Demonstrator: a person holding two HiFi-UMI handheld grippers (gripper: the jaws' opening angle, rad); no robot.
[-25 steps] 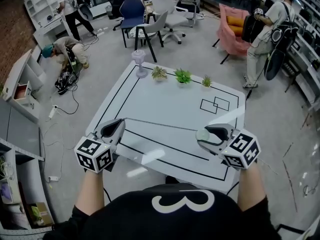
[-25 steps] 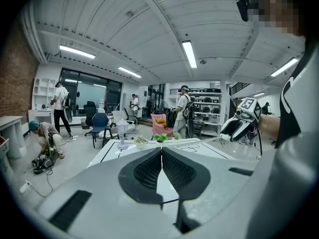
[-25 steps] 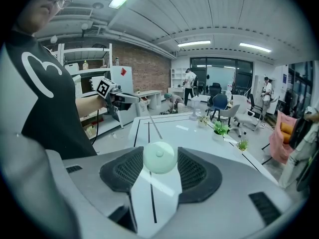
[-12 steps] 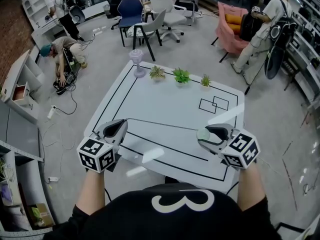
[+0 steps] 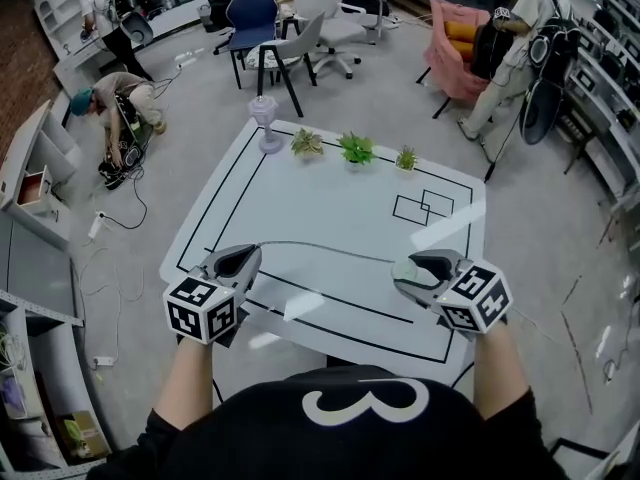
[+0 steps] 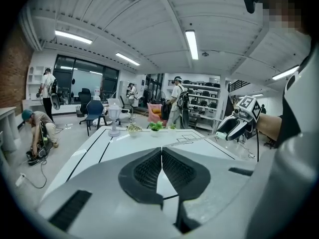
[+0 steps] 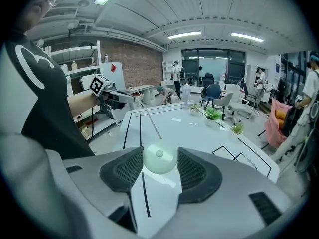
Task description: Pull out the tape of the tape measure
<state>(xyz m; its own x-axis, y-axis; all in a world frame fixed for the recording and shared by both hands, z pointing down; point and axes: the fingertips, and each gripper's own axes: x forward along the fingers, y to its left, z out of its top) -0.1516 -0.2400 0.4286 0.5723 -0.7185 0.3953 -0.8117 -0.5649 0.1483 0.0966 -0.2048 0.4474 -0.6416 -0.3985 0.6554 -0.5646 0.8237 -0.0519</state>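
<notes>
The tape measure is a round pale-green case (image 5: 403, 269) and my right gripper (image 5: 407, 268) is shut on it; in the right gripper view the case (image 7: 159, 158) sits between the two pads. A thin tape (image 5: 320, 248) runs out of it across the white table (image 5: 330, 193) to my left gripper (image 5: 252, 256), which is shut on the tape's end. In the left gripper view the jaws (image 6: 161, 156) are pressed together and the tape (image 6: 192, 139) leads off to the right gripper (image 6: 234, 126). The right gripper view shows the tape (image 7: 152, 119) reaching the left gripper (image 7: 124, 101).
Three small potted plants (image 5: 355, 149) and a pale lilac fan (image 5: 266, 128) stand along the table's far edge. Black lines and two overlapping rectangles (image 5: 422, 206) mark the top. Chairs (image 5: 255, 23) and people (image 5: 505, 38) stand around on the floor beyond.
Both grippers have sunk a little toward the table with the tape still stretched between them. Neither grip has changed.
</notes>
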